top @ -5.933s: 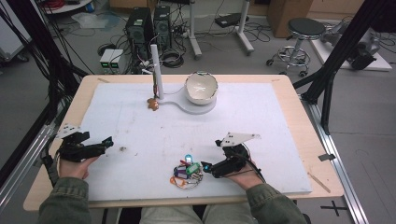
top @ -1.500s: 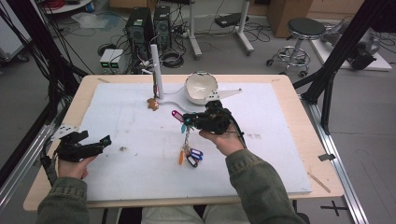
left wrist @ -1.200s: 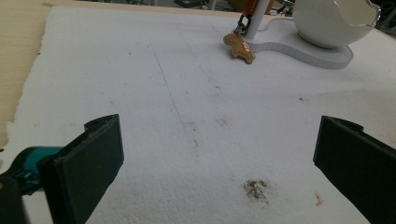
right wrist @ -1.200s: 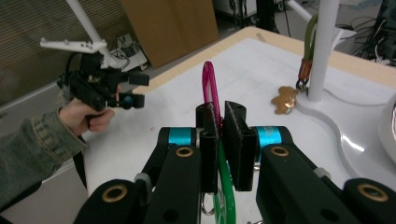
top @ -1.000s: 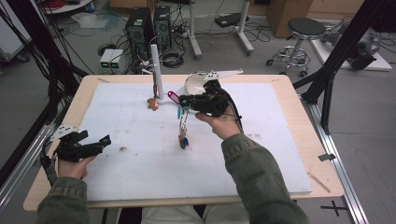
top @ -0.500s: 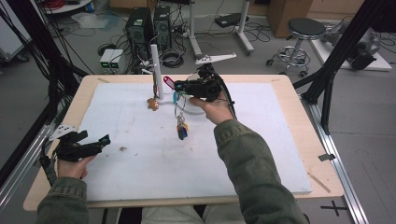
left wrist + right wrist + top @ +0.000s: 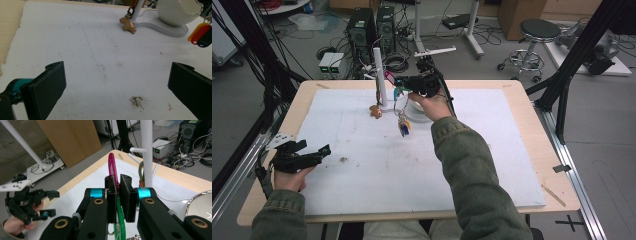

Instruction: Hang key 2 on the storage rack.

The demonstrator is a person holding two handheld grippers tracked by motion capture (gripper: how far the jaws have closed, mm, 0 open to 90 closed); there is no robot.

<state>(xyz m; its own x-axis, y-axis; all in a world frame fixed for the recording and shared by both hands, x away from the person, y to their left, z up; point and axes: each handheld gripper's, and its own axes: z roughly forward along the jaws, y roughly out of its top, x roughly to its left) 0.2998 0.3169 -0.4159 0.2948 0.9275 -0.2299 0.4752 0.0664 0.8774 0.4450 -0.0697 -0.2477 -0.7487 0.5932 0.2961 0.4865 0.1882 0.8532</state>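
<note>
Right gripper [image 7: 117, 195] clamping pink carabiner [image 7: 112, 171] of key bunch [image 7: 403, 125], dangling beside white stand [image 7: 378, 75] above desk [image 7: 522, 105]. Left gripper [image 7: 112, 82] resting released near desk's edge.

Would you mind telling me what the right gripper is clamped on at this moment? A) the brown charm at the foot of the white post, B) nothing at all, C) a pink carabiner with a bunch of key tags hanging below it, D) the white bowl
C: the right gripper has its jaws shut on the pink carabiner, and the key tags dangle beneath it above the table.
</note>
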